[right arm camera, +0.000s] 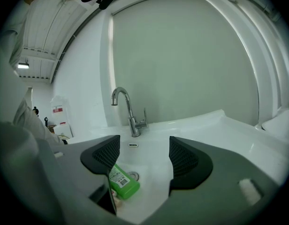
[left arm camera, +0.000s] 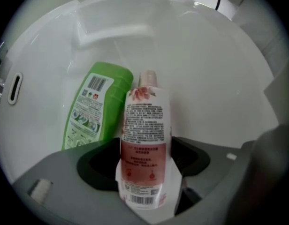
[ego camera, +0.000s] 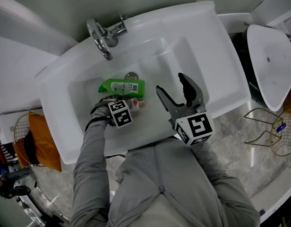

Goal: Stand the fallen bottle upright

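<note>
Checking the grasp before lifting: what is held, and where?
Left hand-held gripper straddles the white bottle at its lower body; a grip cannot be told. Right hand-held gripper: open, empty.

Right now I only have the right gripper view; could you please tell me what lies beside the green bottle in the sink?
Observer: A white bottle with a pink label lies flat alongside the green bottle, the two side by side.
Operator: Thank you. Where is the left gripper relative to them?
Observer: The left gripper points down over the white bottle, with one jaw on either side of it; the pads look clear of it.
</note>
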`<control>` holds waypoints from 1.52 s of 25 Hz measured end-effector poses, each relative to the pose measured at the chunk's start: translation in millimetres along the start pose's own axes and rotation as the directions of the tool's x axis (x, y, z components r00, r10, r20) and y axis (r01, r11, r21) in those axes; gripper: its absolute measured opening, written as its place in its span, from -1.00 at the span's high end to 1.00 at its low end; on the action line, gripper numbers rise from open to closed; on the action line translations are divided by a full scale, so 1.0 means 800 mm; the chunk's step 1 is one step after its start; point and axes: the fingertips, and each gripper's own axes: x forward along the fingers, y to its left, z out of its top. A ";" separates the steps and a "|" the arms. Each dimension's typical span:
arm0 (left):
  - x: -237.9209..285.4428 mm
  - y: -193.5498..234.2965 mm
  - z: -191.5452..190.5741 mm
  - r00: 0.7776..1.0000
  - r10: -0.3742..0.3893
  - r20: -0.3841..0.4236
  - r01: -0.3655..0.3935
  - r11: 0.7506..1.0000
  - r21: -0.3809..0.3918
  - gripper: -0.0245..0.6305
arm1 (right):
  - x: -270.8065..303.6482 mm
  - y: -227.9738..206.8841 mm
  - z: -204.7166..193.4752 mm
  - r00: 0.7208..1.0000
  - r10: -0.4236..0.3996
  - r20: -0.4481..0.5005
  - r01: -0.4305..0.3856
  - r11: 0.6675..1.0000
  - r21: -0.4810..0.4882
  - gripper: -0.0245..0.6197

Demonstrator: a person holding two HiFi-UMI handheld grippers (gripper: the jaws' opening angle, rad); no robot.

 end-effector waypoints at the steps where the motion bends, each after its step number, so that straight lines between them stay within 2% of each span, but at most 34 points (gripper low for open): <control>1: 0.002 -0.001 0.000 1.000 -0.007 -0.012 0.007 1.000 0.007 -0.19 | -0.001 -0.002 0.000 1.000 -0.004 0.001 0.004 1.000 0.002 -0.10; 10: 0.016 -0.001 -0.002 0.997 -0.032 -0.064 0.033 0.999 0.016 -0.27 | -0.004 -0.018 -0.003 0.999 -0.046 0.004 0.046 0.999 0.027 -0.10; 18: 0.020 0.000 0.000 0.990 -0.087 -0.111 0.089 0.996 0.020 -0.30 | 0.005 -0.009 -0.001 0.999 -0.049 0.002 0.049 0.998 0.029 -0.10; 35: 0.017 -0.007 0.002 0.996 -0.062 -0.067 0.066 0.996 0.056 -0.28 | -0.001 0.007 0.002 0.996 -0.085 -0.012 0.085 0.996 0.009 -0.10; 38: 0.015 -0.006 0.001 0.997 -0.054 -0.051 0.056 0.998 0.040 -0.28 | -0.002 0.014 0.003 0.997 -0.083 -0.011 0.083 0.997 0.002 -0.10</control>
